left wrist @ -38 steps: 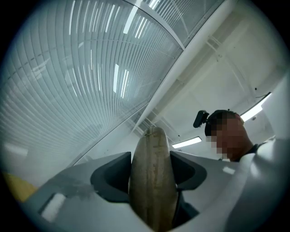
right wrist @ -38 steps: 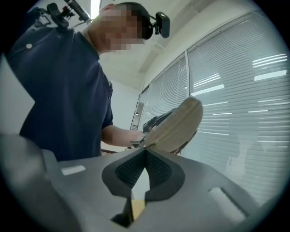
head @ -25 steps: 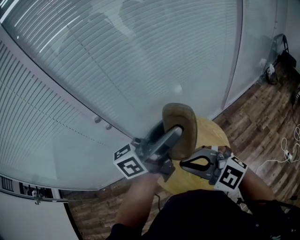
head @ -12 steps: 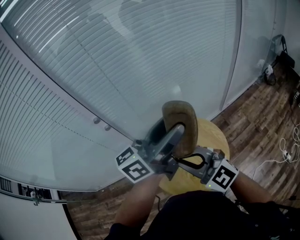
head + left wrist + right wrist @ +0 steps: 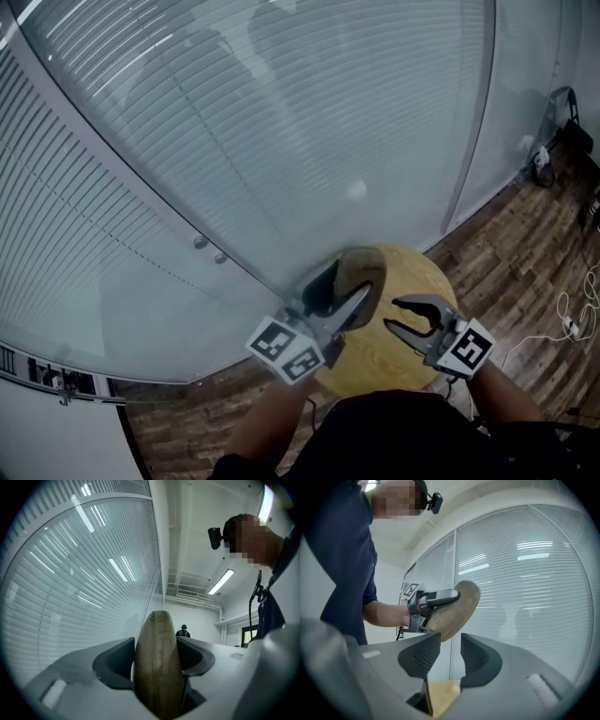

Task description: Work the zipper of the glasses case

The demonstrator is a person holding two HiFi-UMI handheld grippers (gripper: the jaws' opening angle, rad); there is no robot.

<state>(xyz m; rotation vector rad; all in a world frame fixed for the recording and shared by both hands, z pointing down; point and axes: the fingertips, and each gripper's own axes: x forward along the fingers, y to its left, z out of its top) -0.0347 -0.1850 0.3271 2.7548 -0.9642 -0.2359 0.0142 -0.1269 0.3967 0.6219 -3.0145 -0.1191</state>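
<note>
A tan, suede-like glasses case stands on edge above the round yellow table. My left gripper is shut on it, one finger on each flat side. In the left gripper view the case fills the gap between both dark pads. My right gripper hovers just right of the case, apart from it. Its jaws have just been opening and nothing is between them. In the right gripper view the case and the left gripper show beyond my right gripper. I cannot make out the zipper.
A glass wall with horizontal blinds rises right behind the table. Wood-pattern floor lies to the right, with cables and a dark stand near the wall. A distant person stands far down the room.
Both hands have sunk toward the table top with the case. The right gripper has come off the case's lower edge, shifted right and opened its jaws.
</note>
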